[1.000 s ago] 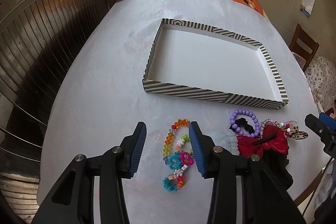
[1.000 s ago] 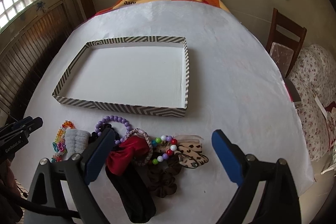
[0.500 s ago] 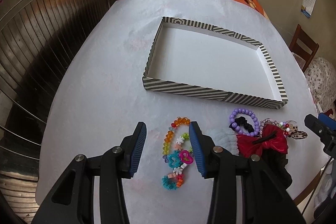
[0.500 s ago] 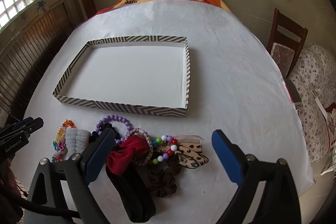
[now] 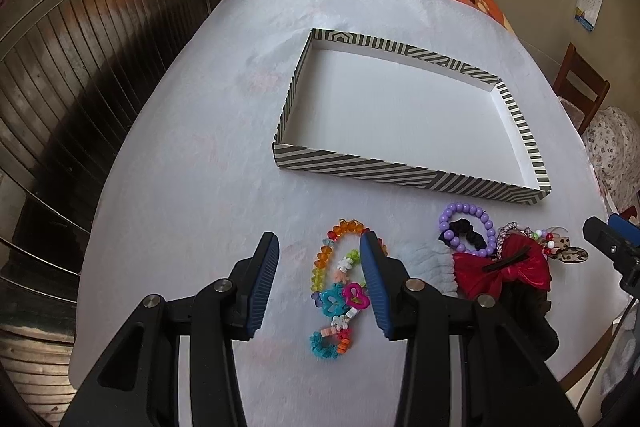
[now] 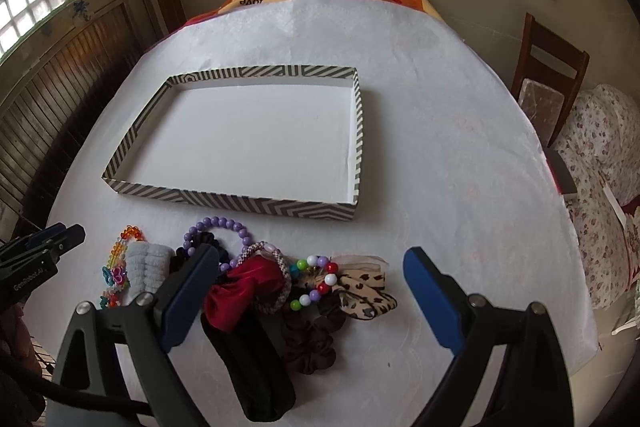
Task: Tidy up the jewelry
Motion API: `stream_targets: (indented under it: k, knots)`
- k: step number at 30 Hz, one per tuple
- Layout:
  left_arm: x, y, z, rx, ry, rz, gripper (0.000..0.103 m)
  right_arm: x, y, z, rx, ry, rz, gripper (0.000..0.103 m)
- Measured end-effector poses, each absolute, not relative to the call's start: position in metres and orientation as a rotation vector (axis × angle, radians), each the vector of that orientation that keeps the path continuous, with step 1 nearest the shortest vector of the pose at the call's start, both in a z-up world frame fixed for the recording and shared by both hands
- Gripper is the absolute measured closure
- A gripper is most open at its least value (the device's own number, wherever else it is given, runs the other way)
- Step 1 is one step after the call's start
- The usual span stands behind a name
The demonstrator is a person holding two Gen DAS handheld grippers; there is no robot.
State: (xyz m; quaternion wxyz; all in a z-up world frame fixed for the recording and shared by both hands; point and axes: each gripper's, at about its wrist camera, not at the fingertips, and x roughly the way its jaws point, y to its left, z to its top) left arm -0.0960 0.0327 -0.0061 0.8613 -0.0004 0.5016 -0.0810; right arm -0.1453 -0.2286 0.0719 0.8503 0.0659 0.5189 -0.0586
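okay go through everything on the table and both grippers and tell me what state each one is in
Striped tray: nothing inside.
Rainbow bead bracelet: flat on the cloth, not gripped.
Purple bead bracelet: on the cloth, around a black scrunchie.
Red bow: in the pile, ungripped.
Left gripper: open, holding nothing.
Right gripper: open wide, holding nothing.

A shallow rectangular tray (image 6: 224, 199) with a grey-and-white striped rim and a white floor lies flat, nothing inside it. Just in front of its near wall, a heap of accessories lies in a row: a rainbow bead bracelet (image 5: 322, 259) at the left end, then a purple bead bracelet (image 6: 224, 227), a red bow (image 6: 244, 291), and a leopard-print bow (image 6: 364, 293) at the right end.
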Motion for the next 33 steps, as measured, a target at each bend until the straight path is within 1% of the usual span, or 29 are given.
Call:
stream_targets:
  k: [33]
  knots:
    - [-0.0961, 0.0299, -0.0002, 0.003, 1.057, -0.169, 0.078, -0.1470, -0.2305, 0.0729, 0.131, 1.108, -0.092, 0.007]
